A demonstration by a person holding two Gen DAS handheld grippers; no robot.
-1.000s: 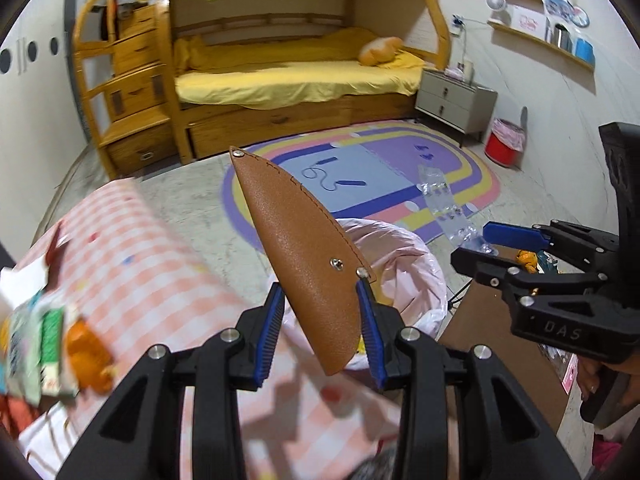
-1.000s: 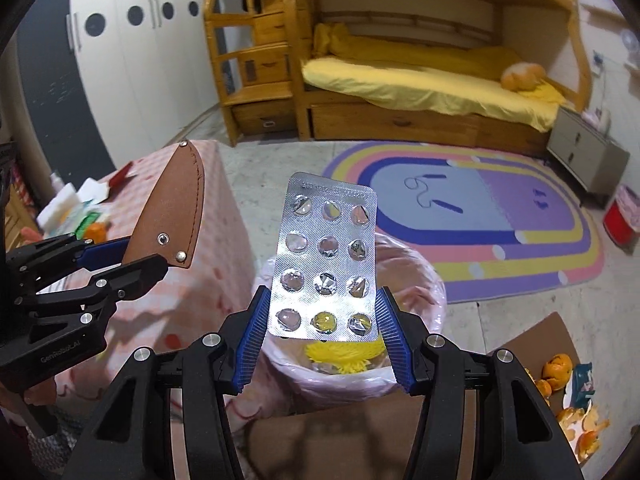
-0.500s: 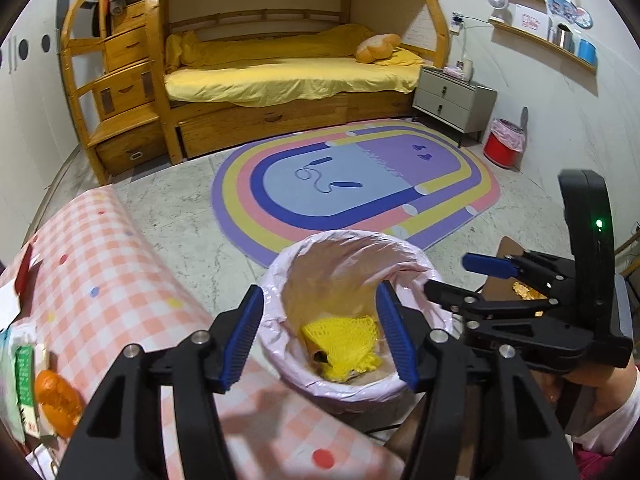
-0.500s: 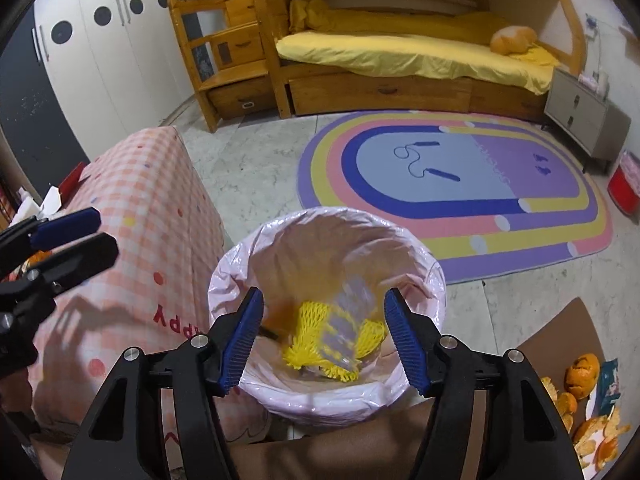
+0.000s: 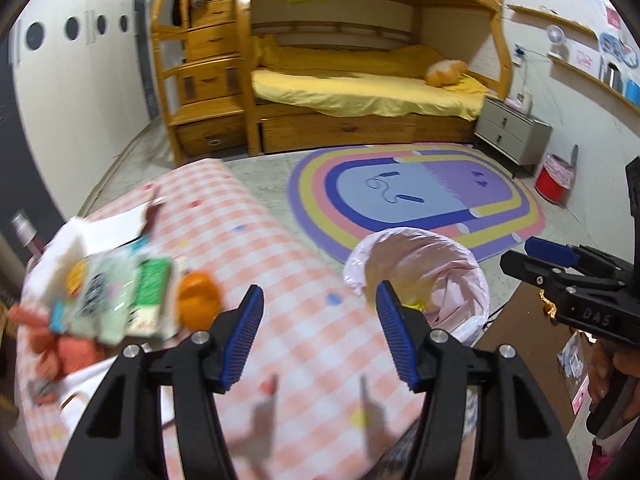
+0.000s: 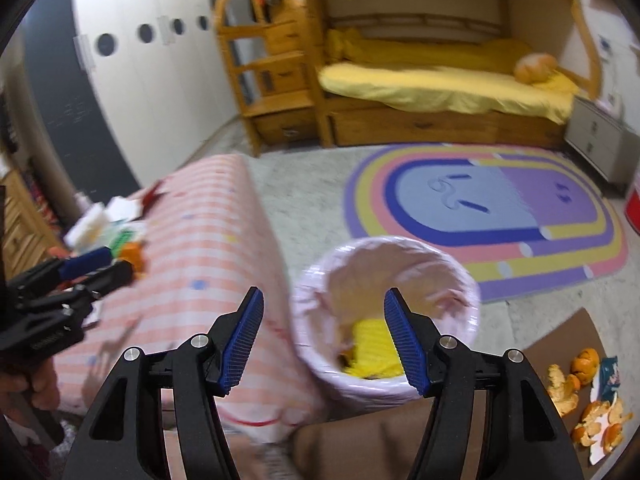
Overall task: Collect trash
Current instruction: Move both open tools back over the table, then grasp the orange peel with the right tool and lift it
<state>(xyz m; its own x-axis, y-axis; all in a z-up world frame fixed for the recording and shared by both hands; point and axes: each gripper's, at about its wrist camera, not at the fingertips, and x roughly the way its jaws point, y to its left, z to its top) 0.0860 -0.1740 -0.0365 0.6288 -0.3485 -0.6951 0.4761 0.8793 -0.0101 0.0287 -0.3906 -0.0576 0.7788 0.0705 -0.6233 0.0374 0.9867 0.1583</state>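
Observation:
A trash bin with a pink liner (image 5: 456, 264) (image 6: 404, 264) stands on the floor beside a table with a pink checked cloth (image 5: 280, 264) (image 6: 216, 240). Yellow netting (image 6: 372, 344) lies inside the bin. My left gripper (image 5: 320, 332) is open and empty above the table; it also shows in the right wrist view (image 6: 98, 266). My right gripper (image 6: 324, 338) is open and empty above the bin's left rim; it also shows in the left wrist view (image 5: 536, 256). Trash lies at the table's left: green and white wrappers (image 5: 120, 300), orange peel (image 5: 198, 300), white paper (image 5: 112, 232).
Orange peels and a wrapper (image 6: 592, 400) lie on brown cardboard (image 6: 560, 340) at the right of the bin. A rainbow rug (image 5: 416, 196), a wooden bunk bed (image 5: 360, 92), a grey nightstand (image 5: 508, 132) and a red bin (image 5: 554, 176) are beyond.
Both grippers opened and let go: the brown leather sheath and the pill blister pack dropped into the bin. Both views have since swung left toward the table and its trash.

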